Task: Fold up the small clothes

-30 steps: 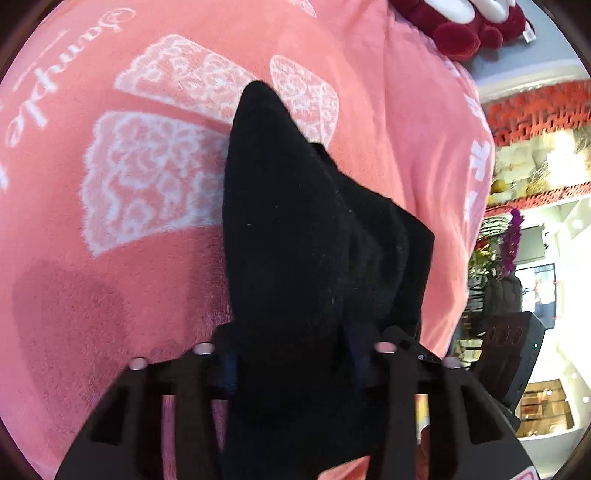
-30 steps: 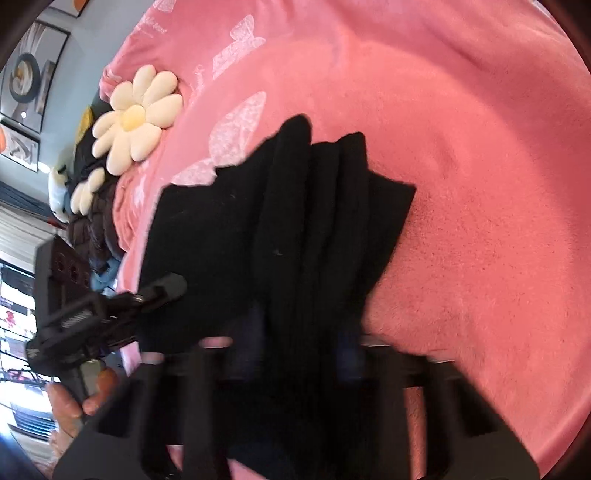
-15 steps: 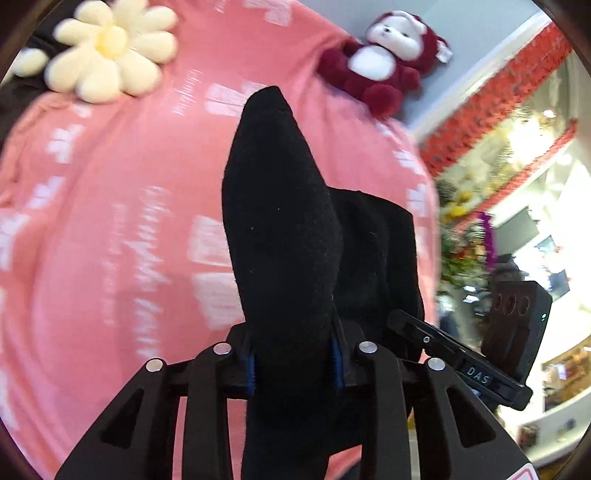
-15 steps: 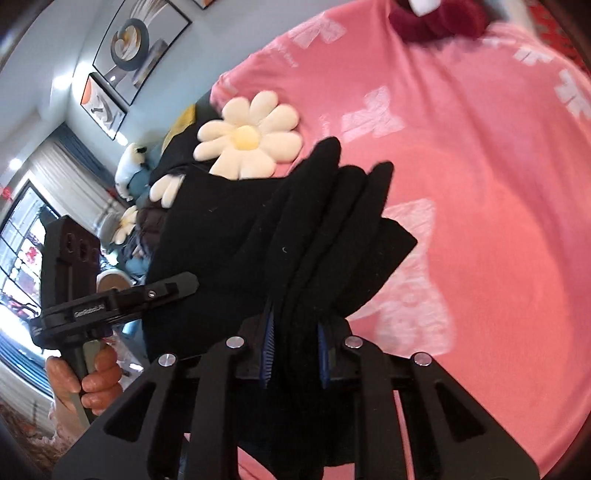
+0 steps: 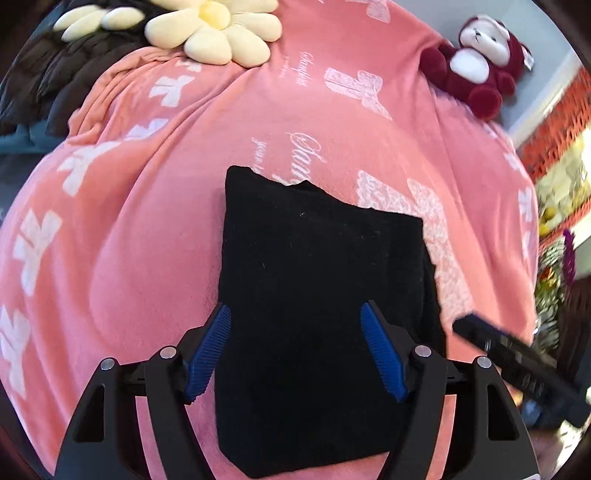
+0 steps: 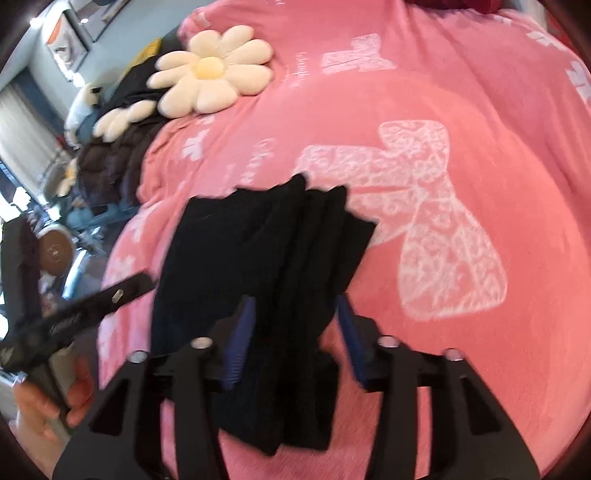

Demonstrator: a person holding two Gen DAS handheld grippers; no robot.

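A black folded garment (image 5: pixel 314 288) lies flat on the pink blanket (image 5: pixel 147 221). My left gripper (image 5: pixel 295 347) is open, its blue pads (image 5: pixel 208 354) on either side of the garment's near edge, not pinching it. In the right wrist view the same black garment (image 6: pixel 266 266) lies on the blanket (image 6: pixel 480 147) in bunched folds. My right gripper (image 6: pixel 295 332) is open around its near end, blue pads (image 6: pixel 238 343) apart. The right gripper's body (image 5: pixel 517 358) shows at the right of the left wrist view; the left gripper (image 6: pixel 74 314) and a hand show at the left of the right wrist view.
A cream flower cushion (image 5: pixel 218 29) and a dark jacket (image 5: pixel 55 74) lie at the far left of the bed. A maroon plush toy (image 5: pixel 476 70) sits at the far right. The flower cushion (image 6: pixel 210 70) also shows in the right wrist view.
Both grippers were shut on the lifted black garment. They lowered it onto the blanket and opened; the garment now lies flat.
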